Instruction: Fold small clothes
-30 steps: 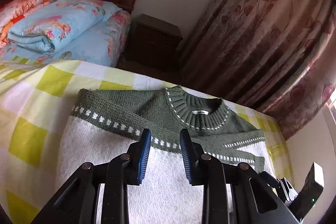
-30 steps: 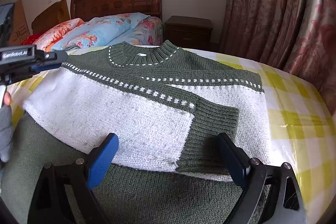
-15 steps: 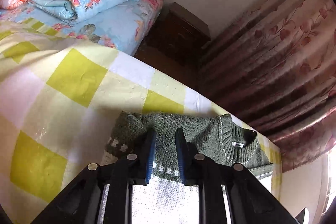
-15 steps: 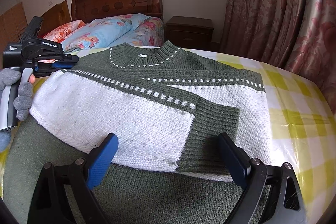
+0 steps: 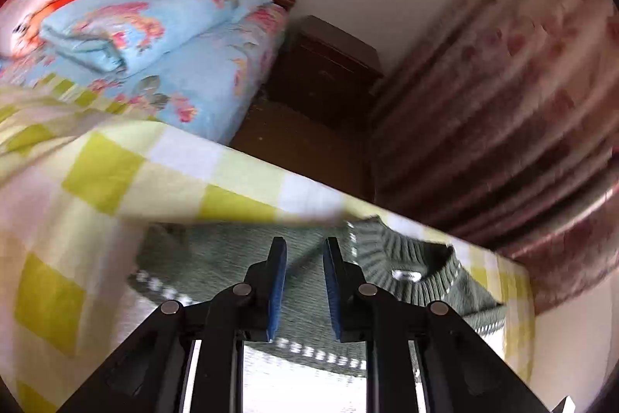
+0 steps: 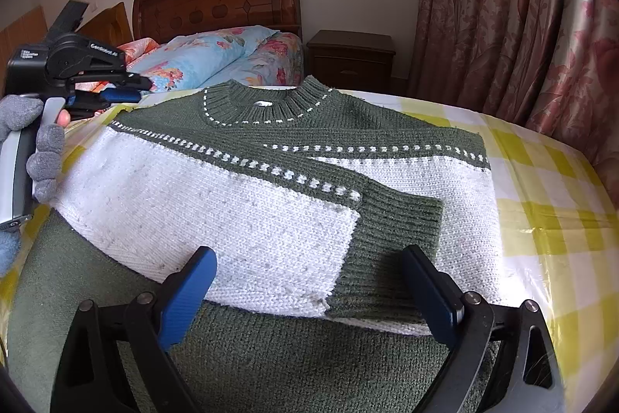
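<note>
While the sweater [image 6: 240, 219] lay flat on the yellow-checked tabletop [image 6: 549, 188], collar away from me and both sleeves already crossed over its white chest, I read the step as the run-up to the body fold. My left hand-held gripper [image 5: 303, 281] hung over the green shoulder by the collar [image 5: 406, 269]; its blue pads stood only a narrow gap apart, with nothing pinched between them that I could make out, though the view was blurred. From the right camera I could see it held in a gloved hand [image 6: 35, 149] beyond the sweater's left shoulder, apart from the cloth. My right hand-held gripper [image 6: 309, 293] sat wide open and empty over the near edge of the folded sleeve [image 6: 387, 231].

Next, I judged, both would need to take an edge of the sweater and carry it over evenly, without dragging the sleeves loose.

Against a second ago, the left pads had narrowed noticeably, and that gripper had swung out from over the white chest toward the shoulder. The right one had not budged.
</note>
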The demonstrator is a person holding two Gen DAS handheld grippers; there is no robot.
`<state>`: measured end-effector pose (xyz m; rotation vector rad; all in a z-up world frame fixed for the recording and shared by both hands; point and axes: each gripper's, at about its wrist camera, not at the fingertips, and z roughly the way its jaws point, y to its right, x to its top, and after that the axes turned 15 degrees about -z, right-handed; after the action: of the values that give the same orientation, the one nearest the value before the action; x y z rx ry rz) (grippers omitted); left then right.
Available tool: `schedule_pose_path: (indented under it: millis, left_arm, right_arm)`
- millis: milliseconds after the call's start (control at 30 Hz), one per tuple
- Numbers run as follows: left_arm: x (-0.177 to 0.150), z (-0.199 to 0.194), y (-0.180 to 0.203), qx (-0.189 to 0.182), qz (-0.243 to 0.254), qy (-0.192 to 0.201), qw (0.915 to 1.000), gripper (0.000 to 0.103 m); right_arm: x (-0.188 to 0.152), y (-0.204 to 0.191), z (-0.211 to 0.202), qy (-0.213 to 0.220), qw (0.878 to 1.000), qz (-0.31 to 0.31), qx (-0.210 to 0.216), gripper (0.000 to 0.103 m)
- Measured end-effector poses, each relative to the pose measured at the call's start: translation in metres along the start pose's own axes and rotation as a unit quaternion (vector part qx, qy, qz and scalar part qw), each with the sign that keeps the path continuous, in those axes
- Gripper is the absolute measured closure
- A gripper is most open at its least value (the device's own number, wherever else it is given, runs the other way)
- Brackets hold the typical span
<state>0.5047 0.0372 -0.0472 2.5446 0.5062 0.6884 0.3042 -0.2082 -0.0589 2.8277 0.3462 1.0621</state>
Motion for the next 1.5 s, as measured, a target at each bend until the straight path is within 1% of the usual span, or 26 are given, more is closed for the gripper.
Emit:
schedule_pose_path:
  millis: [67, 100, 133, 167, 267, 300, 333, 367, 433, 467, 567, 633, 700, 733, 767, 800, 833, 867, 900, 967, 1033, 1100, 1167, 1233, 1333, 1500]
  left_arm:
    - [-0.010, 0.022, 0.013, 0.033, 0.029, -0.027, 0.9987, 0.083]
    - [-0.012, 0.032, 0.011, 0.055, 0.027, -0.034, 0.9975, 0.085]
    - [-0.013, 0.030, 0.007, 0.044, 0.022, -0.010, 0.9988, 0.085]
    - [-0.011, 0.029, 0.001, 0.052, 0.009, -0.001, 0.9986, 0.085]
    - [-0.009, 0.012, -0.017, 0.047, -0.054, 0.017, 0.9973, 0.085]
    - [-0.011, 0.002, -0.019, 0.025, -0.062, 0.031, 0.9973, 0.085]
    - [-0.015, -0.007, -0.019, 0.003, -0.055, 0.042, 0.9976, 0.085]
    - [-0.020, -0.011, -0.018, 0.000, -0.036, 0.048, 0.9982, 0.084]
    - [-0.031, -0.008, -0.018, 0.038, -0.005, 0.048, 0.9981, 0.084]
    - [-0.038, -0.008, -0.019, 0.054, -0.003, 0.055, 0.9971, 0.084]
    - [-0.060, -0.028, -0.021, 0.053, 0.013, 0.098, 0.9937, 0.084]
    - [-0.075, -0.051, -0.015, 0.052, 0.036, 0.132, 0.9892, 0.084]
    - [-0.095, -0.069, -0.005, 0.056, 0.080, 0.159, 0.9824, 0.082]
    - [-0.106, -0.072, -0.001, 0.073, 0.109, 0.171, 0.9765, 0.081]
    - [-0.113, -0.069, 0.000, 0.090, 0.136, 0.178, 0.9704, 0.076]
    - [-0.122, -0.061, 0.001, 0.104, 0.162, 0.176, 0.9654, 0.072]
    - [-0.126, -0.045, -0.002, 0.120, 0.178, 0.146, 0.9658, 0.071]
    - [-0.121, -0.037, -0.004, 0.126, 0.170, 0.114, 0.9706, 0.070]
    - [-0.115, -0.043, -0.009, 0.101, 0.149, 0.122, 0.9760, 0.067]
    - [-0.101, -0.040, -0.024, 0.077, 0.103, 0.098, 0.9869, 0.062]
    - [-0.095, -0.043, -0.034, 0.045, 0.075, 0.091, 0.9920, 0.062]
    - [-0.097, -0.043, -0.033, 0.045, 0.075, 0.092, 0.9919, 0.062]
    - [-0.099, -0.041, -0.029, 0.053, 0.082, 0.095, 0.9907, 0.062]
    - [-0.099, -0.040, -0.027, 0.052, 0.082, 0.095, 0.9908, 0.062]
    - [-0.104, -0.044, -0.031, 0.050, 0.080, 0.096, 0.9908, 0.062]
    - [-0.105, -0.044, -0.031, 0.052, 0.080, 0.098, 0.9906, 0.062]
  right_arm:
    - [0.000, 0.000, 0.000, 0.000, 1.000, 0.000, 0.000, 0.000]
    - [0.000, 0.000, 0.000, 0.001, 1.000, 0.001, 0.001, 0.000]
    - [0.000, 0.000, 0.000, 0.001, 1.000, 0.001, 0.001, 0.000]
    - [0.000, 0.000, 0.000, 0.001, 1.000, 0.002, 0.002, 0.000]
    - [0.000, 0.000, 0.000, 0.003, 1.000, 0.003, 0.003, 0.000]
    - [0.000, 0.000, 0.000, 0.003, 1.000, 0.004, 0.004, 0.000]
    - [0.000, 0.000, 0.000, 0.003, 1.000, 0.004, 0.004, 0.000]
    - [0.000, 0.000, 0.000, 0.003, 1.000, 0.004, 0.005, 0.000]
    - [0.000, 0.000, 0.000, 0.003, 1.000, 0.004, 0.005, 0.000]
    - [0.000, 0.000, 0.000, 0.002, 1.000, 0.003, 0.004, 0.000]
    - [0.000, 0.000, 0.000, 0.002, 1.000, 0.002, 0.003, 0.000]
    - [0.001, 0.000, 0.001, 0.001, 1.000, 0.002, 0.002, 0.000]
    - [0.001, -0.001, 0.001, -0.001, 1.000, 0.000, 0.001, 0.000]
    - [0.001, -0.001, 0.002, -0.001, 1.000, 0.000, 0.000, 0.000]
    - [0.001, -0.001, 0.002, -0.002, 1.000, -0.001, -0.001, 0.000]
    - [0.001, -0.001, 0.002, -0.002, 1.000, -0.002, -0.001, 0.000]
    - [0.001, -0.002, 0.002, -0.003, 1.000, -0.003, -0.002, 0.000]
    - [0.001, -0.002, 0.002, -0.003, 1.000, -0.004, -0.001, 0.000]
    - [0.001, -0.002, 0.003, -0.004, 1.000, -0.005, 0.005, 0.000]
    - [0.002, -0.005, 0.005, -0.010, 1.000, -0.019, 0.012, 0.000]
    - [0.005, -0.005, 0.006, -0.018, 0.999, -0.032, 0.028, 0.000]
    - [0.009, 0.000, 0.005, -0.019, 0.998, -0.029, 0.055, 0.000]
    - [0.016, 0.014, 0.004, -0.001, 0.995, 0.007, 0.101, 0.000]
    - [0.027, 0.028, 0.007, 0.019, 0.991, 0.044, 0.128, 0.000]
    - [0.047, 0.048, 0.020, 0.034, 0.987, 0.086, 0.131, 0.000]
    - [0.079, 0.073, 0.068, 0.002, 0.979, 0.152, 0.135, 0.000]
